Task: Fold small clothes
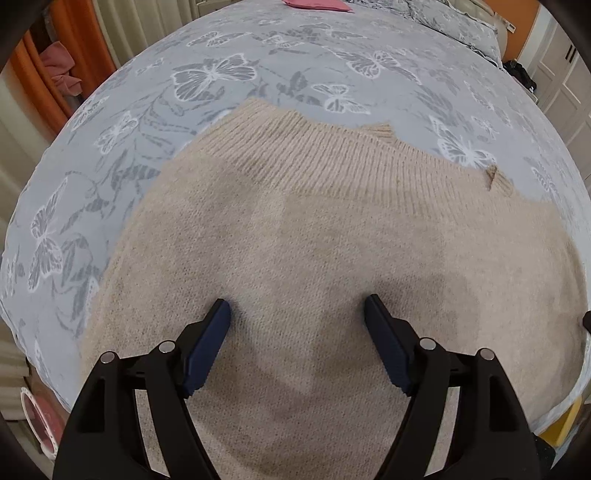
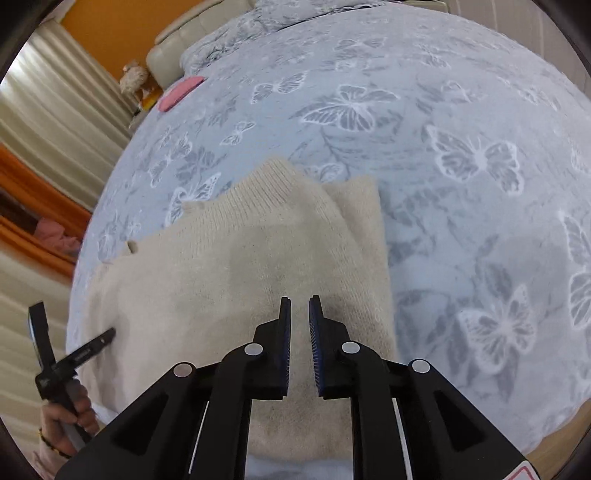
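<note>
Left gripper (image 1: 297, 306) is right down over the near part of the sweater (image 1: 314, 236), jaws spread wide with only knit showing between them; the tips look like they're at the fabric, but nothing is pinched. From the right wrist view, the right gripper (image 2: 299, 304) sits over the right side of the sweater (image 2: 229, 266), jaws nearly together with a thin gap, and I can't see any cloth caught between them. Down in the near left corner of that view there's a hand (image 2: 68, 417) wrapped round the handle of the other gripper, whose tip reaches the sweater's left edge. The sweater itself is beige, lying flat on the bed (image 1: 258, 48), which has a grey cover with white butterflies. Its ribbed band (image 1: 332, 155) runs along the far edge, and in the right wrist view a folded-over layer (image 2: 364, 221) pokes out along the right side, under the top one. Well past the sweater, at the far end of the bed, lies a pink item (image 1: 317, 4), looks like folded cloth but it's too small to be sure. Beyond that is a pillow (image 1: 458, 22) in the same print, and orange and cream curtains (image 2: 48, 122) off to the left.
</note>
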Motion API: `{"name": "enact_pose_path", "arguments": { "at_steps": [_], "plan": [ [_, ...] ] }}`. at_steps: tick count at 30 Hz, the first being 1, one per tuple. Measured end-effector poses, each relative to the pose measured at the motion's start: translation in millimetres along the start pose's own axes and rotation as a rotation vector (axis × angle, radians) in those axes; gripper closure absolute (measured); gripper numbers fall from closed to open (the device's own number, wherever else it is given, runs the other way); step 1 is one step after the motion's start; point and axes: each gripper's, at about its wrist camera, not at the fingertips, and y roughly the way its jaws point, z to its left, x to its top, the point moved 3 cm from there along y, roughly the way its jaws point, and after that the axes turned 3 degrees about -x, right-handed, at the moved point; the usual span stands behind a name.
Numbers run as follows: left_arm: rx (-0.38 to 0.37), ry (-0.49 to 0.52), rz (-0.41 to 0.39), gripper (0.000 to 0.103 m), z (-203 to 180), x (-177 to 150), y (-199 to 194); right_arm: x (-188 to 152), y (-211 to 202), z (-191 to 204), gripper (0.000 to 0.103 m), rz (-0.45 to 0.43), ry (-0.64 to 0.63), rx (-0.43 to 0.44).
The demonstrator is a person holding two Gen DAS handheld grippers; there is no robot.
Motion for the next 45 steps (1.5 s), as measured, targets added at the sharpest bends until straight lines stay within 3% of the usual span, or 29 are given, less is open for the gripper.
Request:
{"name": "enact_pose_path", "arguments": {
  "at_steps": [1,3,5,7,10,13,15,18,19,20,21,22,24,26,28,30,32,34,37,40,42,45],
  "plan": [
    [0.003,0.000,-0.001,0.030,-0.3,-0.2,0.0,-0.2,4.1,-4.3,0.091,0.010,-0.020,-0.038],
    [0.002,-0.003,0.000,0.029,-0.4,-0.6,0.1,-0.3,24.2,-22.5,0.103,0.070,0.002,-0.098],
    [-0.001,-0.006,0.002,0.029,0.4,-1.0,-0.2,5.3,29.0,-29.3,0.102,0.082,0.081,-0.039],
    [-0.004,0.005,0.004,0.029,1.4,-0.8,-0.7,16.0,16.3,-28.4,0.091,0.035,0.084,-0.027],
    [-0.017,0.003,-0.006,0.029,3.1,1.1,-7.5,36.1,11.6,-20.8,0.061,0.005,0.043,-0.031],
    [-0.050,-0.027,-0.085,0.029,10.9,12.0,-26.3,59.6,19.8,-12.1,0.051,-0.018,-0.002,-0.048],
    [-0.029,-0.048,-0.135,0.021,20.7,26.8,-31.7,69.4,28.4,-4.5,0.039,-0.011,-0.014,-0.051],
    [0.002,-0.093,-0.094,0.022,40.8,52.0,-7.1,80.6,52.1,9.3,0.038,0.028,-0.036,-0.040],
    [-0.004,-0.123,-0.045,0.040,49.7,57.2,10.4,81.3,63.7,13.4,0.050,0.052,-0.046,-0.022],
    [-0.004,-0.142,-0.021,0.045,55.3,59.4,20.1,79.1,69.2,17.6,0.096,0.067,-0.053,-0.005],
    [-0.014,-0.144,-0.040,0.054,57.8,62.8,19.5,78.9,71.6,22.1,0.095,0.082,-0.055,0.005],
    [-0.028,-0.132,-0.059,0.077,56.3,64.7,14.4,80.6,62.1,27.1,0.095,0.048,-0.050,0.031],
    [-0.054,-0.119,-0.103,0.090,56.3,69.9,-0.3,85.9,33.5,34.3,0.096,-0.055,-0.055,0.079],
    [-0.053,-0.153,-0.127,0.090,62.8,74.5,-4.0,92.8,15.5,31.7,0.096,-0.126,-0.043,0.095],
    [-0.014,-0.180,-0.097,0.088,73.1,77.7,12.8,96.2,40.2,16.1,0.095,-0.076,-0.028,0.042],
    [-0.004,-0.188,-0.087,0.088,77.2,77.4,24.6,87.6,84.2,-2.5,0.093,0.080,-0.012,-0.040],
    [-0.012,-0.178,-0.105,0.081,74.4,77.8,11.5,84.0,74.4,-3.8,0.086,0.043,0.012,-0.012],
    [-0.048,-0.194,-0.124,0.037,77.7,71.5,-8.4,78.5,39.1,4.9,0.081,-0.053,0.004,-0.003],
    [-0.066,-0.210,-0.164,0.022,89.3,45.0,-33.3,59.0,0.0,24.4,0.069,-0.114,-0.022,0.060],
    [-0.129,-0.297,-0.110,0.021,106.1,12.2,-30.8,32.0,-4.8,60.2,0.069,-0.052,-0.091,0.124],
    [-0.210,-0.417,-0.031,0.021,119.2,-14.8,-17.9,16.8,0.0,87.5,0.069,-0.013,-0.156,0.141],
    [-0.258,-0.533,-0.011,0.021,125.1,-41.1,-9.3,-2.8,16.7,137.1,0.070,0.040,-0.285,0.115]
  ]
}}
